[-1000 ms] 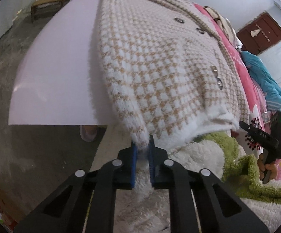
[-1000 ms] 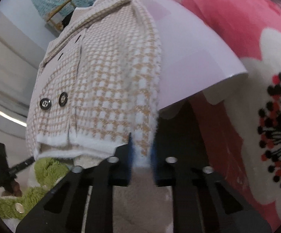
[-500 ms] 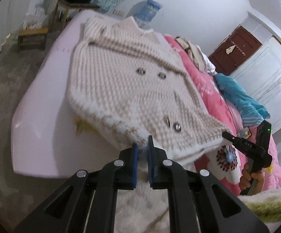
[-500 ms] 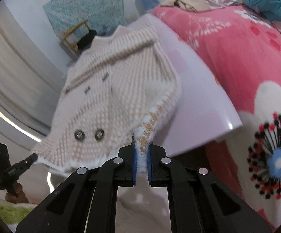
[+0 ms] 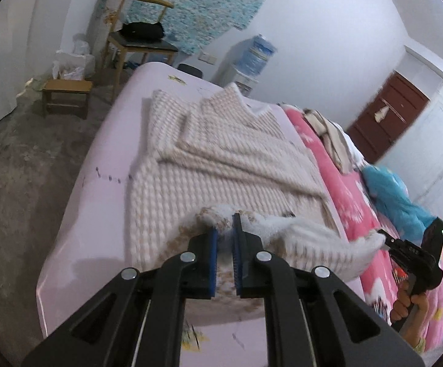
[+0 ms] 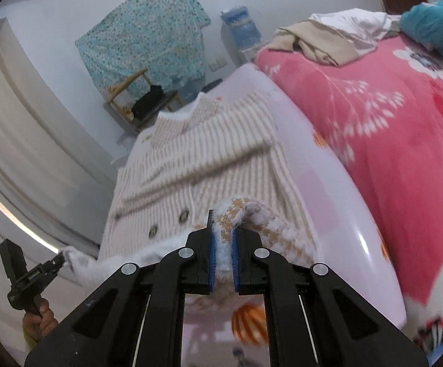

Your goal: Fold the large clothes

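Note:
A cream and tan checked knit cardigan [image 5: 221,159] lies on a pale pink board [image 5: 105,159], collar at the far end, with its sleeves folded across the front. My left gripper [image 5: 224,229] is shut on the fluffy white hem at the cardigan's left corner and holds it lifted off the board. My right gripper [image 6: 223,229] is shut on the hem at the right corner of the cardigan [image 6: 209,165], also raised. The hem stretches between both grippers. Each gripper shows in the other's view: the right gripper [image 5: 386,240] and the left gripper [image 6: 57,260], each held by a hand.
A pink flowered quilt [image 6: 374,128] covers the bed to the right of the pink board [image 6: 337,202], with loose clothes [image 6: 328,36] and a blue garment [image 5: 396,195] piled on it. A wooden chair [image 5: 139,39], a small stool [image 5: 65,91] and a water dispenser [image 5: 255,58] stand at the far end.
Both grippers have risen and moved forward over the board, carrying the hem up from below the near edge. The lower part of the cardigan now arches up over its front.

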### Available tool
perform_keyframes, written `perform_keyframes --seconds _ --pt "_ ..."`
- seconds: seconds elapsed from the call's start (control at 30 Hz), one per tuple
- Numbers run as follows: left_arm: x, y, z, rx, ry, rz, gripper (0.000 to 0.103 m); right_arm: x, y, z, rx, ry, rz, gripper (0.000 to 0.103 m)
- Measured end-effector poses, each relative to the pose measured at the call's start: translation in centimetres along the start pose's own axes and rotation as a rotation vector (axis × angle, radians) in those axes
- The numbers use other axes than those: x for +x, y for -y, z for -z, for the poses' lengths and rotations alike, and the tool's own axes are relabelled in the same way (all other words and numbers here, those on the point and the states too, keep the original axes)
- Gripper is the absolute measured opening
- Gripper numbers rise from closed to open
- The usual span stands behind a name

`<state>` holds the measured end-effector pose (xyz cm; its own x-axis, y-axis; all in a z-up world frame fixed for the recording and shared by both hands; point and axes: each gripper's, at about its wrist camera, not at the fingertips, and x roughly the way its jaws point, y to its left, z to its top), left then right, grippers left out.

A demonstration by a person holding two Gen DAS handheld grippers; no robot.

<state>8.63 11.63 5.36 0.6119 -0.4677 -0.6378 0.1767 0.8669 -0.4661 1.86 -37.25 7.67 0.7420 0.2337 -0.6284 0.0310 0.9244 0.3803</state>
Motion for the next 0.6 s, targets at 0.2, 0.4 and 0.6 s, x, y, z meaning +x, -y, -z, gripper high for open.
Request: perform_keyframes --seconds 0.2,0.4,0.6 --pt "5.3 -1.7 -3.6 -0.024 -0.018 -0.054 0.008 5.7 0.5 -3.6 0.004 -0.023 0.011 0.007" --pt "11.0 -3.8 -5.2 -0.028 -0.102 -0.104 0.009 12.0 2.7 -4.2 0.049 -0.111 0.045 0.008" --pt "13.4 -5.4 -5.7 -0.075 -0.183 -0.07 0.017 14.4 4.4 -3.8 0.112 -0.188 0.01 0.023"
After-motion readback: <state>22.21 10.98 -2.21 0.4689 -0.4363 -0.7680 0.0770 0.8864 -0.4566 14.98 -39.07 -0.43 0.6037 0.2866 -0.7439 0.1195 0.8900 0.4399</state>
